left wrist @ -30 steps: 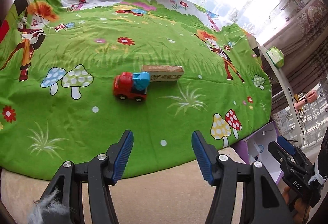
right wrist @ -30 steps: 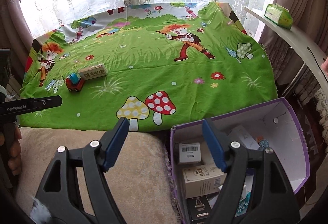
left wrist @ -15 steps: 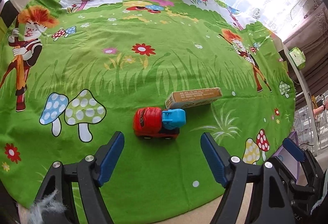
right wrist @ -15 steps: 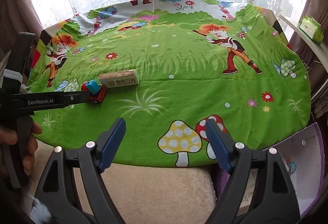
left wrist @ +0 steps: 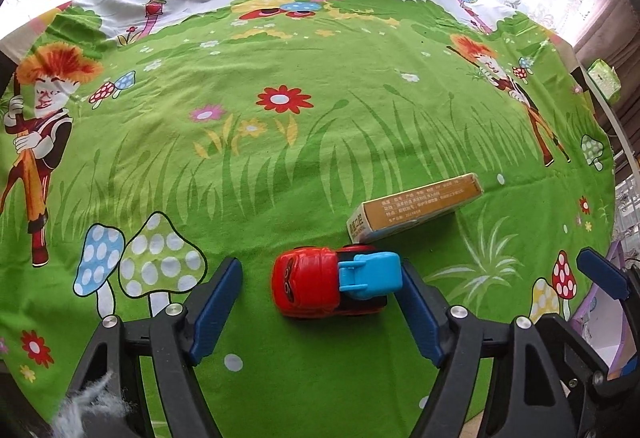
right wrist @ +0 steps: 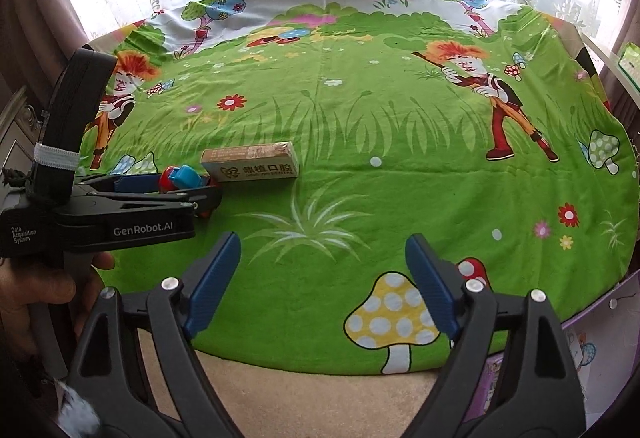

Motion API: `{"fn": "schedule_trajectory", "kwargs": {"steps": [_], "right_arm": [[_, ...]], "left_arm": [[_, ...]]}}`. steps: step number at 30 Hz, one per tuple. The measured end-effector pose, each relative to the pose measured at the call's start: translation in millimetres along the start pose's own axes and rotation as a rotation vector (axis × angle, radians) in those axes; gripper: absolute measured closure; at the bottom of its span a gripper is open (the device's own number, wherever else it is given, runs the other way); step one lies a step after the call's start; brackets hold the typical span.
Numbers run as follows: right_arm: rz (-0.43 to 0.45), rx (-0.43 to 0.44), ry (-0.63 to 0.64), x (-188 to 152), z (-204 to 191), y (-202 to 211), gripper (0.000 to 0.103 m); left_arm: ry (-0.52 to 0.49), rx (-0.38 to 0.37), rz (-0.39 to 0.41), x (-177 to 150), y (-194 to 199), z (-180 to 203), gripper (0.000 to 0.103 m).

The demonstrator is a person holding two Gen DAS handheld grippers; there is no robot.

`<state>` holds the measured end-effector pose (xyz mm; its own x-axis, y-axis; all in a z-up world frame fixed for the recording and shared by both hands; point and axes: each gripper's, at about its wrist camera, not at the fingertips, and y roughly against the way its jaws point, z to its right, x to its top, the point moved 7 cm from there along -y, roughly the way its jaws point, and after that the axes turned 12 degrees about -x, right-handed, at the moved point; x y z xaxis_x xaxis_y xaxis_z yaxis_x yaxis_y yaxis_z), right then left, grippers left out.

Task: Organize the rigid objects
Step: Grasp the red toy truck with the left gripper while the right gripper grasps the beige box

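Note:
A red toy truck (left wrist: pixel 308 286) with a blue back lies on the green cartoon cloth (left wrist: pixel 280 157), between the fingers of my left gripper (left wrist: pixel 320 266). Its jaws are closing; the right pad is at the blue back, the left pad stands off the cab. A tan carton (left wrist: pixel 416 207) lies just beyond the truck, to its right. In the right wrist view the truck (right wrist: pixel 182 175) and carton (right wrist: pixel 250 167) sit at left, with the left gripper (right wrist: pixel 200 193) over the truck. My right gripper (right wrist: pixel 323 240) hovers above the cloth's near edge, its jaws opening with nothing between them.
A purple-edged cardboard box (right wrist: pixel 600 338) stands below the cloth's right edge. A beige cushion (right wrist: pixel 320 378) runs along the near side. A green packet (left wrist: pixel 604 77) rests on a ledge at right. Lace curtains hang behind. A hand (right wrist: pixel 40 290) holds the left gripper.
Both grippers moved forward over the cloth. The left one came down around the truck and spread wider. The right one left the purple box behind and opened further.

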<state>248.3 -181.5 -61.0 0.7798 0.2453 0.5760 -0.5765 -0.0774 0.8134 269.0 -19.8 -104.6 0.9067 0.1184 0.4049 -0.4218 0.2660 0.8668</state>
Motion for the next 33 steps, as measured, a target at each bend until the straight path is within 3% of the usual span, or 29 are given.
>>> {"fn": "schedule_trajectory", "kwargs": {"steps": [5,11,21,33], "right_arm": [[0.002,-0.009,0.021,4.8,-8.2,-4.9,0.014],[0.009,-0.004,0.059,10.8,-23.5,-10.1,0.014],[-0.010,0.009,0.128,25.1,-61.1,-34.6,0.014],[-0.045,-0.015,0.130,38.4,-81.6,-60.0,0.013]], "left_arm": [[-0.035,0.029,0.016,1.1,2.7,-3.4,0.047],[-0.002,0.009,0.036,-6.9,10.5,-12.5,0.047],[0.182,0.005,0.108,-37.1,41.1,-54.9,0.047],[0.180,0.014,0.130,-39.1,42.8,-57.9,0.047]]}}
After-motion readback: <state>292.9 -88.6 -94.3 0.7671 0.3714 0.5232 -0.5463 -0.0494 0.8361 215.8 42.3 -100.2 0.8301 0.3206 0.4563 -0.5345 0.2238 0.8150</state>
